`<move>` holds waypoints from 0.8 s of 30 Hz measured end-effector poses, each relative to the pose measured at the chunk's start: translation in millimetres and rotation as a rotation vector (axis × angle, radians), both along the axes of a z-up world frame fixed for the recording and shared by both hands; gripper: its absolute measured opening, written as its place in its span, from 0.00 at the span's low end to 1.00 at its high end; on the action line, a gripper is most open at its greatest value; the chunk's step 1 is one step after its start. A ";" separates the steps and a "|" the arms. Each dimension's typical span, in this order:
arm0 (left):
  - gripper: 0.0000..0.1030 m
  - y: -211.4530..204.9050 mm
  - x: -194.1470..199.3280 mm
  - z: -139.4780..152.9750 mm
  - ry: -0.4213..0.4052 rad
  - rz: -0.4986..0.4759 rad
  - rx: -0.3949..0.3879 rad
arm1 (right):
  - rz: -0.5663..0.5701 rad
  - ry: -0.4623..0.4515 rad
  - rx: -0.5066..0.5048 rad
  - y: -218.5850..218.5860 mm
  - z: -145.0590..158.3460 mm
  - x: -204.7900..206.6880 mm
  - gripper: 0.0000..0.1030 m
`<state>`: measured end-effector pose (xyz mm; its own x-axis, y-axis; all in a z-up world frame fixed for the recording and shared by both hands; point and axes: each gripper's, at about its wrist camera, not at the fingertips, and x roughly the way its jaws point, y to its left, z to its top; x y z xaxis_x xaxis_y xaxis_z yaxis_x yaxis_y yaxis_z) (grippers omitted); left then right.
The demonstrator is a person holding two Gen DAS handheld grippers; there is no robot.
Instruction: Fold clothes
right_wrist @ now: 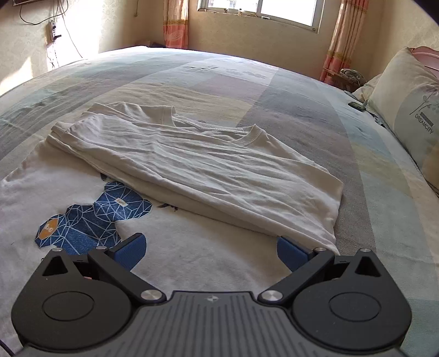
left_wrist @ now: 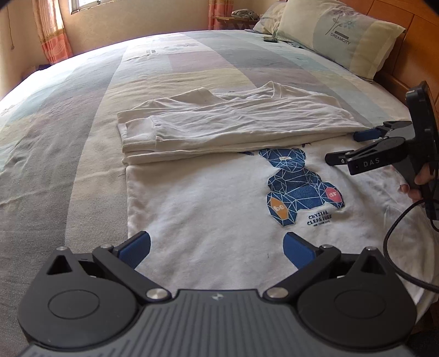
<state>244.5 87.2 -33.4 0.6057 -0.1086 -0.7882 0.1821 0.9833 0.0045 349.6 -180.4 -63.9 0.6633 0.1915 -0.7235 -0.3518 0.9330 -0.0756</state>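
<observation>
White cotton dominates the scene: a T-shirt [left_wrist: 208,208] printed with a blue geometric bear [left_wrist: 299,186] is spread flat on a bed [left_wrist: 68,137] covered in pastel patchwork blocks. The upper part of the T-shirt has been folded over toward the near side, so that a creased band [right_wrist: 192,170] with the ribbed collar [right_wrist: 244,136] and a sleeve hem [left_wrist: 140,137] lies across the garment, just above the bear's head. Below the print, the words "CRYSTAL CLEAR PURE" [left_wrist: 319,218] can be read.

The left gripper [left_wrist: 216,247] is held low over the T-shirt's lower part, its blue-padded jaws spread wide and nothing caught between them. The right gripper [right_wrist: 211,251] is likewise spread wide over the white cloth, with its right pad [right_wrist: 290,252] just beside the corner of the folded band; whether that pad touches the fabric cannot be told. Seen from the left wrist, the right gripper is marked "DAS" and is held by a hand [left_wrist: 417,184] at the frame's edge, a black cable [left_wrist: 397,247] trailing beneath it.

A pillow [left_wrist: 343,38] lettered "DREAMCITY" is propped against the wooden headboard [left_wrist: 411,22], and peach curtains [right_wrist: 175,24] are hung beside a sunlit window [right_wrist: 260,11].
</observation>
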 end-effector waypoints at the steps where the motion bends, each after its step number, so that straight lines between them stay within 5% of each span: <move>1: 0.99 1.0 -2.4 1.1 -0.001 0.014 0.004 | -0.013 0.017 0.032 -7.8 -4.1 4.3 1.00; 7: 0.99 1.7 -4.8 2.1 -0.003 0.044 -0.011 | -0.060 0.027 0.111 -46.5 -10.1 -15.1 1.00; 16: 0.99 -21.9 24.1 -18.2 0.018 -0.019 -0.068 | -0.104 -0.005 0.100 -41.7 -14.6 -18.2 1.00; 24: 0.99 -6.7 12.5 -28.2 0.041 -0.028 -0.073 | -0.102 -0.014 0.096 -41.1 -15.2 -20.2 1.00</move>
<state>257.0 80.6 -61.6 0.5690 -0.1829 -0.8017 0.2078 0.9753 -0.0751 329.4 -221.6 -79.1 0.6930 0.1905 -0.6953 -0.2544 0.9670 0.0114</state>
